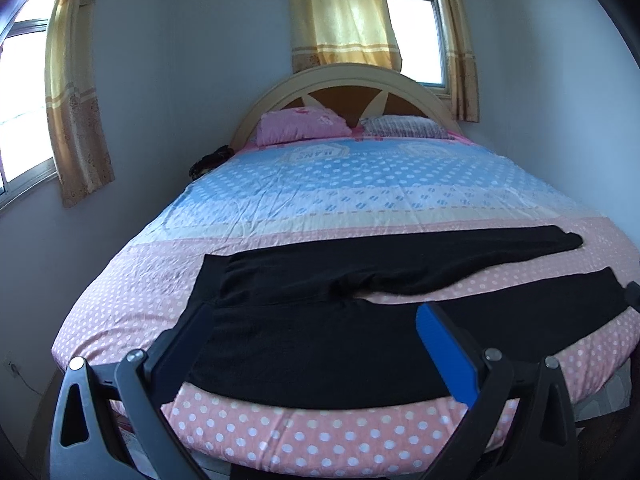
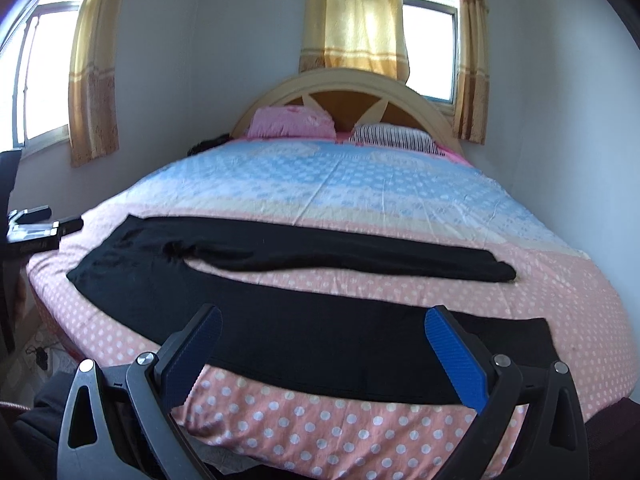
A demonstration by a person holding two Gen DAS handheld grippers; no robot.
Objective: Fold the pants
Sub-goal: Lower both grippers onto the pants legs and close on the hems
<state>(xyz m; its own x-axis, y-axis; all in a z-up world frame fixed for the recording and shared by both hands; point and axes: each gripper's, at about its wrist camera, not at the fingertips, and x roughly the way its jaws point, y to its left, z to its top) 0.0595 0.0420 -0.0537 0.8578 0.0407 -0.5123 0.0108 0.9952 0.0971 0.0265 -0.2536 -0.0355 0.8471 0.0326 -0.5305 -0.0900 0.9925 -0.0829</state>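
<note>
Lying flat, soft black pants point(image 1: 320, 344) spread legs apart across the dotted bed point(image 1: 320, 440); left claw point(image 1: 316, 320) and right claw point(image 2: 324, 324) gape wide, empty.

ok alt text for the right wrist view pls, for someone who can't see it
Black pants lie spread flat, unfolded, across the near end of a bed with a pink polka-dot sheet, legs apart. The open right gripper hovers just above them, holding nothing. Two pillows and curtained windows sit beyond.

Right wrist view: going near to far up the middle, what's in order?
right gripper → near pant leg → far pant leg → blue part of the bedspread → headboard → curtain
</note>
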